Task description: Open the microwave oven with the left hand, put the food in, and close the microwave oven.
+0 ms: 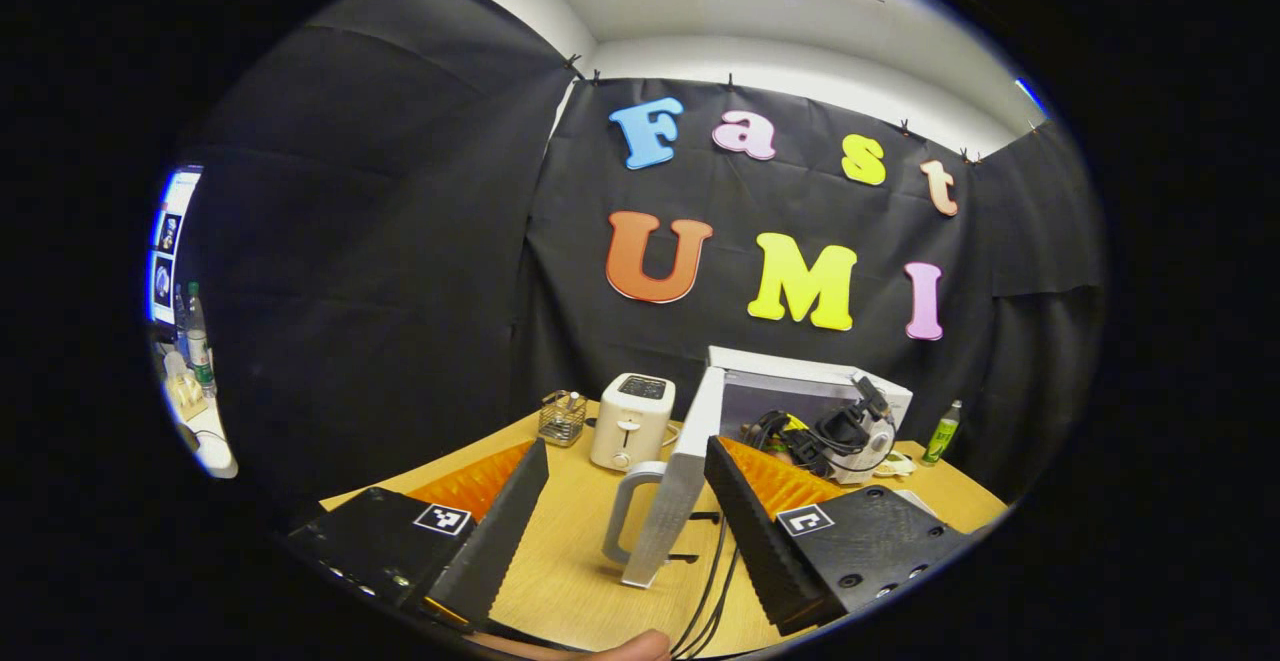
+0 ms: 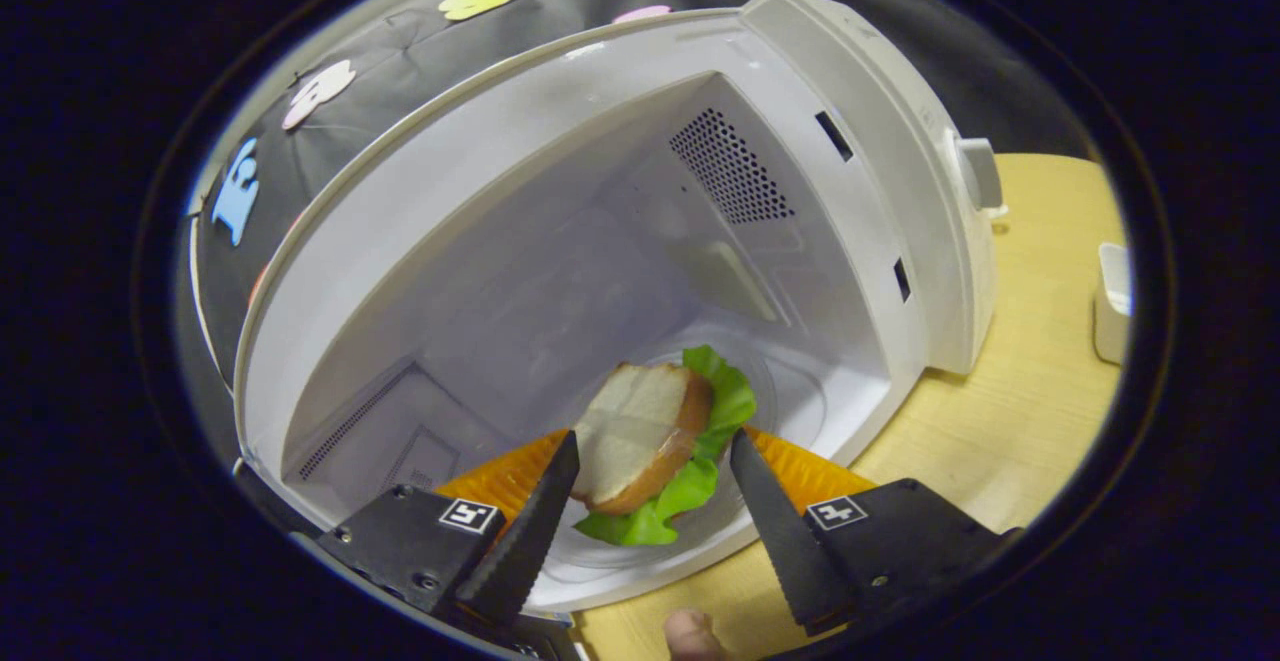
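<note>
Here, in the left gripper view, the left hand-held gripper is open, its fingers spread wide with nothing between them. Ahead of it, just past the fingertips, the microwave has its door swung out edge-on, the handle towards the gripper and not touched by either finger. So the opening step looks done. Beyond the door the right hand-held gripper reaches at the oven's mouth. A toaster and a wire basket stand on the bench further off to the gripper's left, a green bottle far to its right. Its label is too small to read.

In the right gripper view, the right hand-held gripper is open too. The sandwich, bread with lettuce, lies between its fingers and a little ahead, on the glass plate inside the microwave; whether the finger on the gripper's left touches the bread I cannot tell, but it is not clamped. The food seems to be in. By my judgement what is left is to draw this gripper out and shut the door. No brand or writing shows on the oven.
</note>
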Motion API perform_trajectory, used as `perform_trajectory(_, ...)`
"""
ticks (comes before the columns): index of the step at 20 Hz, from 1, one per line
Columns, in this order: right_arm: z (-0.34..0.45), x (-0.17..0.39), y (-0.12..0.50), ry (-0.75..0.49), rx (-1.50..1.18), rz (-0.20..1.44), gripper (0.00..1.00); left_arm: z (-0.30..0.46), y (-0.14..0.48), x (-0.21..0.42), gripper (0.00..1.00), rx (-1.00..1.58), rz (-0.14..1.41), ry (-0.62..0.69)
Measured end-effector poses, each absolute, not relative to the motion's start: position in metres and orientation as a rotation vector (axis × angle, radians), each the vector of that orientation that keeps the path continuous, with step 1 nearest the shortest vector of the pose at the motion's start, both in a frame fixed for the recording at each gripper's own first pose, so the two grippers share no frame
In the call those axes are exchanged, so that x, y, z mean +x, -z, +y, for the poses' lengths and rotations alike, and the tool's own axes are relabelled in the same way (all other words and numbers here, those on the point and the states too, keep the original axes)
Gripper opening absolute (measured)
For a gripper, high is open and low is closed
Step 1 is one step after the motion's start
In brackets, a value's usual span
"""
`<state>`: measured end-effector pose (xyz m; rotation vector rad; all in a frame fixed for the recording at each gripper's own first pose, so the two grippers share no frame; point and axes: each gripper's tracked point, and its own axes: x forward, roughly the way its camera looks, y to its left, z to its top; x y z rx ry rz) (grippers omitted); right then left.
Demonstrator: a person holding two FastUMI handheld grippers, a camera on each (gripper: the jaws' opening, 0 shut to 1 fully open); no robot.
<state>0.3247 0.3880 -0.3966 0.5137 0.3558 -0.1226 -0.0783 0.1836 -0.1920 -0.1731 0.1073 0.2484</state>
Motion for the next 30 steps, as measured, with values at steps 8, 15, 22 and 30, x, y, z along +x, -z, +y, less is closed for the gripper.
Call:
perform_trajectory(8,0.37,0.313,0.371,-0.038,0.235,0.39,0.9,0.221,0.209,-0.083,0.95,-0.187,0.116,-0.322)
perform_trajectory(15,0.329,0.239,0.294,-0.239,0.117,0.281,1.0,0.241,0.231,-0.061,0.77,-0.105,0.155,-0.327)
perform_trajectory(22,0.277,0.17,0.249,-0.337,0.081,0.214,1.0,0.241,0.262,-0.04,0.11,-0.131,0.196,-0.317)
perform_trajectory(30,0.244,0.111,0.175,-0.432,-0.014,0.072,0.9,0.194,0.291,-0.029,0.0,-0.139,0.255,-0.101)
